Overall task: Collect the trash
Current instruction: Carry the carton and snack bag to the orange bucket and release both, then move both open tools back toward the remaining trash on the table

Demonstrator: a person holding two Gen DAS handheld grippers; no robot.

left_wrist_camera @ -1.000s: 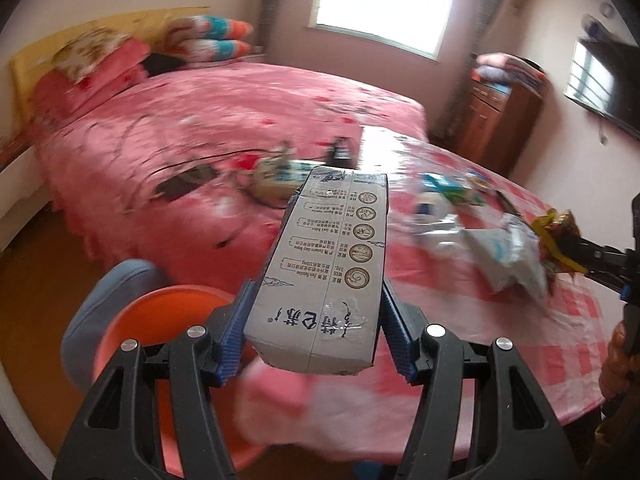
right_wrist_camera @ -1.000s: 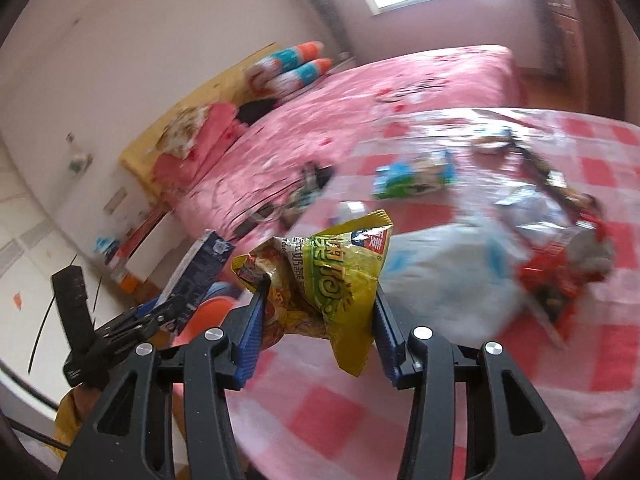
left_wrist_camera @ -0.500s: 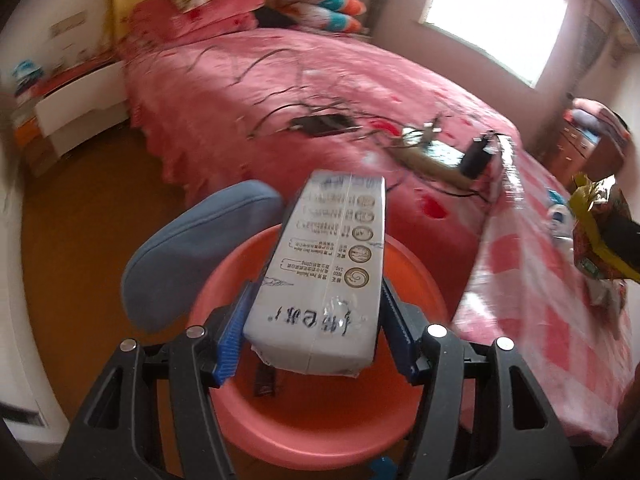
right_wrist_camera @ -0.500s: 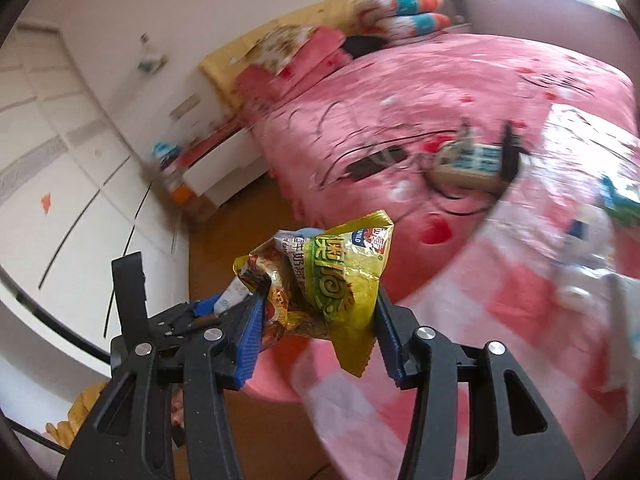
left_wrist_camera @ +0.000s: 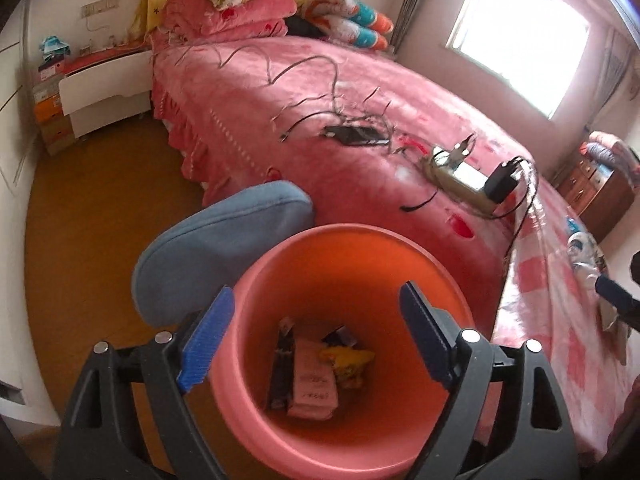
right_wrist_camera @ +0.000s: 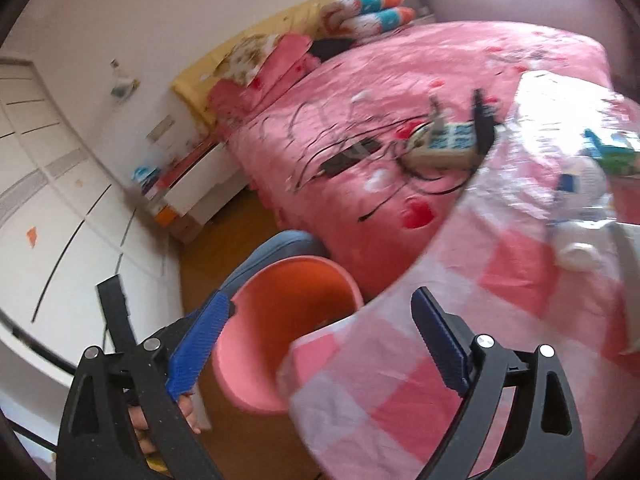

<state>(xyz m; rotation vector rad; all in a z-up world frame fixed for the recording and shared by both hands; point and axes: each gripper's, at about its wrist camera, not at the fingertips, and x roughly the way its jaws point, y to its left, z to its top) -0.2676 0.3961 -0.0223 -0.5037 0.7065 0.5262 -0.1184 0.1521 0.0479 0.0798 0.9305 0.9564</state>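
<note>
Lying in one bin (left_wrist_camera: 432,264): three wrappers (left_wrist_camera: 316,376)

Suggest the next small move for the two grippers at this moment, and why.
Probably swing the right gripper back over the checked table toward the white wrapper. Both sets of jaws have just been opening and stand empty; a carton and yellow packet lie in the pink bin under the left gripper.
</note>
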